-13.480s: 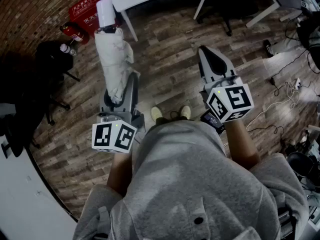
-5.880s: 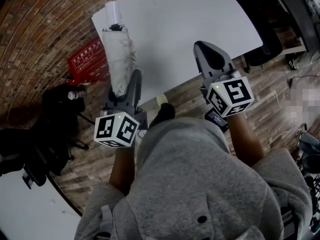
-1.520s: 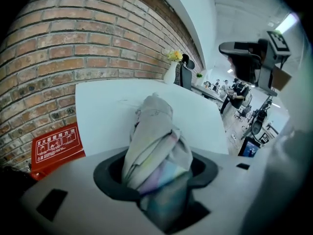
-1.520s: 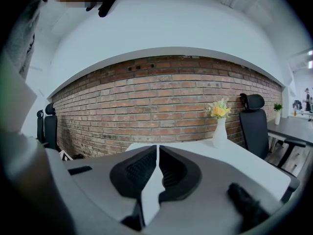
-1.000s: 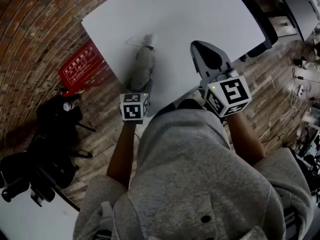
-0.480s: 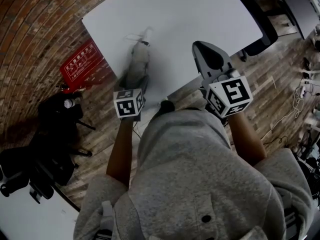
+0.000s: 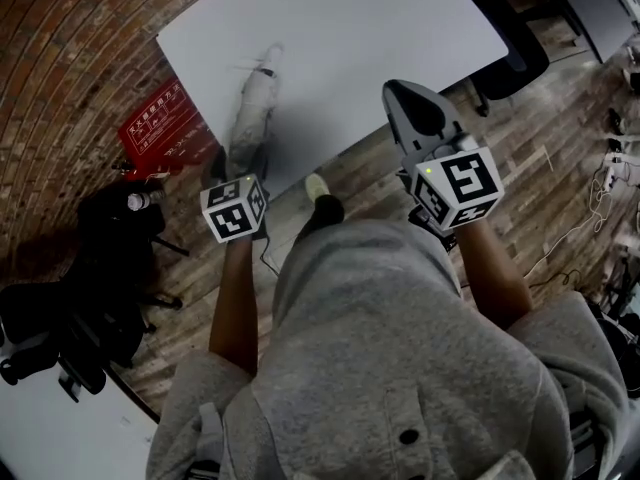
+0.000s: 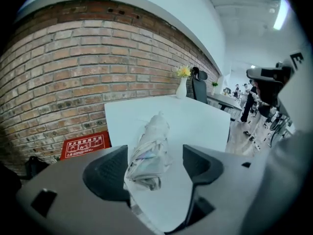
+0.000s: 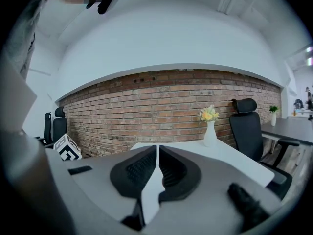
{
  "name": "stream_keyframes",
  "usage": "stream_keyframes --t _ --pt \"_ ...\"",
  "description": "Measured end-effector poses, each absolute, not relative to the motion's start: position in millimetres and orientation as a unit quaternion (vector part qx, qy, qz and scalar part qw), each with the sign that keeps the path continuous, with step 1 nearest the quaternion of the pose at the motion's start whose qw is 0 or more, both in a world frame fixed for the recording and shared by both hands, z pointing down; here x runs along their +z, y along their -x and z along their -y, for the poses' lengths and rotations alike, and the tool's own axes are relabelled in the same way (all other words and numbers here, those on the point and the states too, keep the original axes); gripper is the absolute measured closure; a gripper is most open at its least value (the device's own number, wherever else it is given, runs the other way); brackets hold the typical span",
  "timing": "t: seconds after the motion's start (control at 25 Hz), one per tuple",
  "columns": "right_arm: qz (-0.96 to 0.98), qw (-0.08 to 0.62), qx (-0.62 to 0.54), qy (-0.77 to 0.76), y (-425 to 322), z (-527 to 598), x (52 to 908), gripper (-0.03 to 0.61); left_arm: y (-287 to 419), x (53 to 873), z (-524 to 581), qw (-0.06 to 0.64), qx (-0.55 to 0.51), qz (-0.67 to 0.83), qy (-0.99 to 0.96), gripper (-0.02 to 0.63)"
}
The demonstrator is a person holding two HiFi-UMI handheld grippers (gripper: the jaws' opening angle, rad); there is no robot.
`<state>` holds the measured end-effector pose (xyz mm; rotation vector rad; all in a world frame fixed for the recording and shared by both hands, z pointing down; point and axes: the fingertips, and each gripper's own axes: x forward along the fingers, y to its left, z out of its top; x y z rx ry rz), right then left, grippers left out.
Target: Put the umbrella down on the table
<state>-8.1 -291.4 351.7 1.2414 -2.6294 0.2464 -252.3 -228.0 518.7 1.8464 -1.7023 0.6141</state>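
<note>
The folded pale grey umbrella (image 7: pixel 254 108) lies flat on the white table (image 7: pixel 380 38) near its left edge, handle end pointing away from me. My left gripper (image 7: pixel 230 173) is held back at the table's near edge, apart from the umbrella. In the left gripper view its jaws stand wide open (image 8: pixel 153 169). The umbrella (image 8: pixel 149 148) shows between and beyond them, touched by neither pad. My right gripper (image 7: pixel 408 103) hovers over the table's near edge, shut with nothing in it (image 9: pixel 157 166).
A white vase with yellow flowers (image 9: pixel 209 127) stands at the table's far end. Behind it are a brick wall and a black office chair (image 9: pixel 247 124). On the wood floor to the left are a red sign box (image 7: pixel 158 128) and a black stool with clutter (image 7: pixel 110 228).
My left gripper has let go of the umbrella and drawn back toward me, off the table's edge. The umbrella stays lying on the table. The right gripper stayed shut.
</note>
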Motion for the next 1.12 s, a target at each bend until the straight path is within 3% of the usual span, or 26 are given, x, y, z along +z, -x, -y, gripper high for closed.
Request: stream_keyframes --t 0.32,0.48,0.56,0.6,1.12 --pt "0.896 0.096 0.084 -0.425 -39.4 248.4 345.6 0.548 188.3 439.6 196.1 0.222 0.181 0.649 -0.705 0.279" --pt "0.898 0.09 0.081 -0.423 -60.8 219.8 344.5 0.548 151.1 400.5 172.8 0.189 0.152 0.663 -0.708 0.421" --pt "0.899 0.088 0.078 -0.422 -71.9 205.5 343.7 0.548 137.0 384.9 159.1 0.174 0.142 0.676 -0.702 0.555" --pt "0.899 0.088 0.077 -0.422 -77.1 198.6 343.1 0.548 130.2 378.1 152.0 0.168 0.138 0.679 -0.701 0.591" --pt "0.894 0.068 0.072 -0.438 -133.1 133.2 332.2 0.548 63.8 347.9 82.4 0.149 0.14 0.666 -0.717 0.598"
